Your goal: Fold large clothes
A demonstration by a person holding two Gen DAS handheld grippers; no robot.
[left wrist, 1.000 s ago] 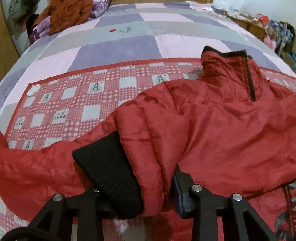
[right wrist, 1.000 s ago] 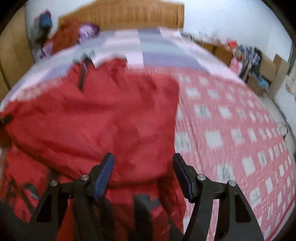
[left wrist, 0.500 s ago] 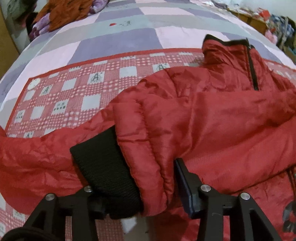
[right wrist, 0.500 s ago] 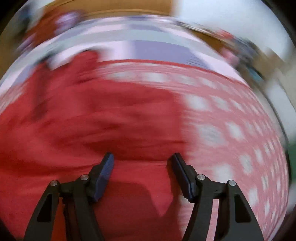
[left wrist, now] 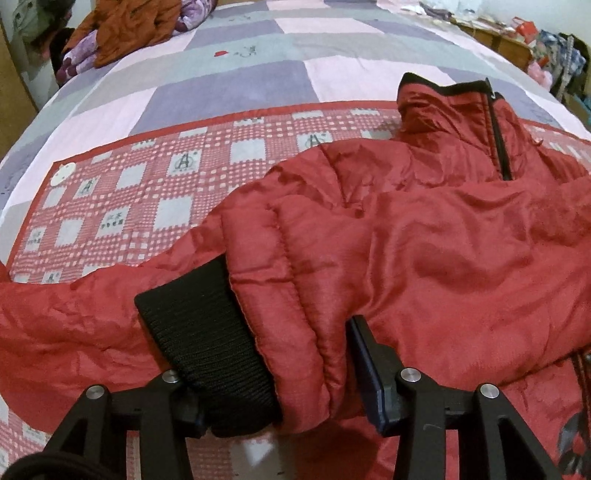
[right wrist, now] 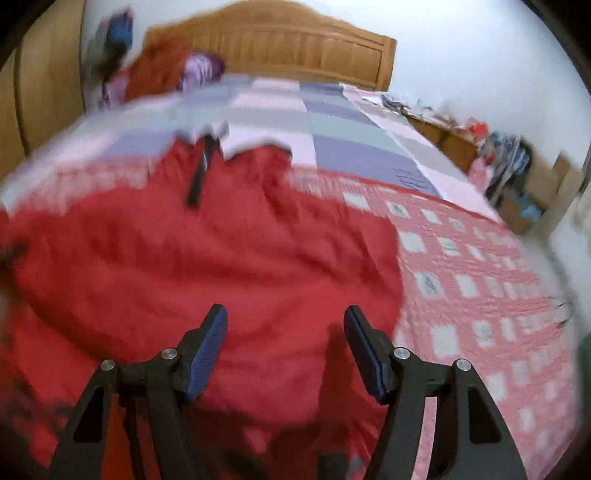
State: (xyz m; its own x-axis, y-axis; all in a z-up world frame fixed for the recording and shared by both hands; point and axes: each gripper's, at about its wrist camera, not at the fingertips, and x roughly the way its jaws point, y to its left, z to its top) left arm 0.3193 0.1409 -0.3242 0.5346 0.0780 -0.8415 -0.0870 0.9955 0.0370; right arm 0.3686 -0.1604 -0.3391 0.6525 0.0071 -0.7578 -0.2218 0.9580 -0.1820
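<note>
We observe soft, even indoor light in both views. The left wrist view is sharp, with fisheye bending toward its edges. The right wrist view shows motion blur and dark vignetted corners.

Bed [left wrist: 332,70], red jacket [left wrist: 443,251], checked blanket [left wrist: 155,192]

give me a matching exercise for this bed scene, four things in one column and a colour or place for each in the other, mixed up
Things:
1. sleeve cuff
2. jacket zipper
3. orange garment
4. headboard

Colour or place:
A. wooden, at the far end of the bed
B. black ribbed knit, between the left gripper's fingers
C. heaped at the far left corner of the bed
D. dark line running down from the red jacket's collar

Pairs: 1-B, 2-D, 3-C, 4-A
</note>
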